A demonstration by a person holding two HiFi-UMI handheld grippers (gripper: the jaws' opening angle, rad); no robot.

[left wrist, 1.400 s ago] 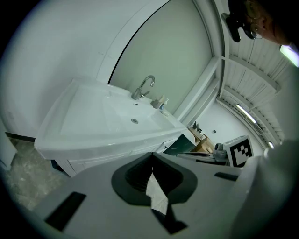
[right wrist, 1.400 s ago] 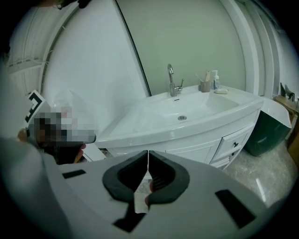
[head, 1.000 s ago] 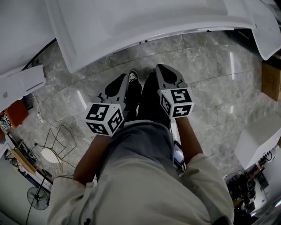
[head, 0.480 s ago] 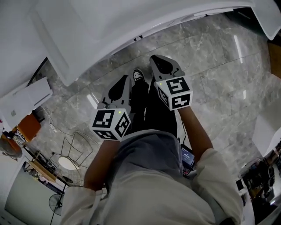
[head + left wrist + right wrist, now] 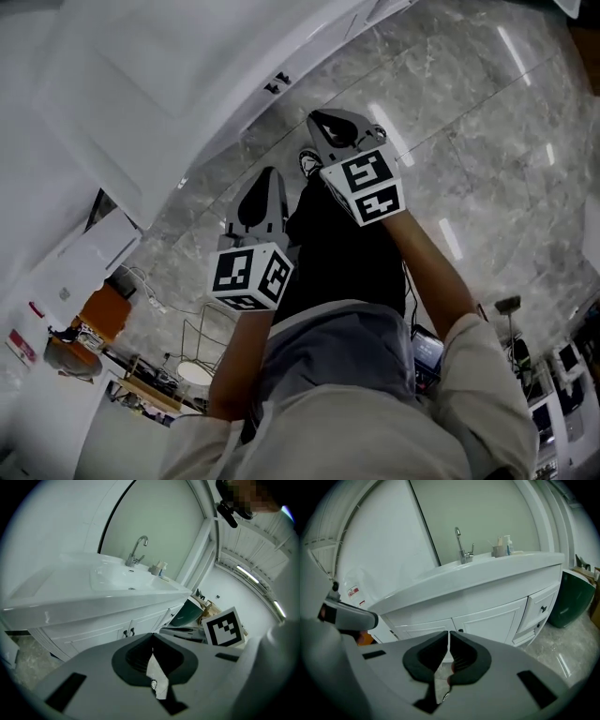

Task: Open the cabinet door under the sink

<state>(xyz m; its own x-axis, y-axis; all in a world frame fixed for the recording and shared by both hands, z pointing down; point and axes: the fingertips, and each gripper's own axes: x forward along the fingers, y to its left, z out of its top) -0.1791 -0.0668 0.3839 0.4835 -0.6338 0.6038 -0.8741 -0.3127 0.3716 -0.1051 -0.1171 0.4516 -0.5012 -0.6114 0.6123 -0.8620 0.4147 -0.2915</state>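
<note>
Holds L gripper [image 5: 152, 635] w/ jaws together on nothing, R gripper [image 5: 448, 633] same, both aimed at but apart from closed cabinet doors [image 5: 487, 619] under sink [image 5: 487, 571], w/ cup [image 5: 498, 551] by faucet [image 5: 461, 545], contents unclear, green bin [image 5: 574, 597] far right.

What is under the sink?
Under the sink stands a white cabinet with two shut doors and drawers at the side. Its inside is hidden behind the doors.

We see a chrome tap [image 5: 137, 550] above our left fingers [image 5: 131, 660], bottles [image 5: 158, 567] beside it, a green bin [image 5: 572, 597] right of our right fingers [image 5: 469, 658], marble floor [image 5: 469, 122] below.
</note>
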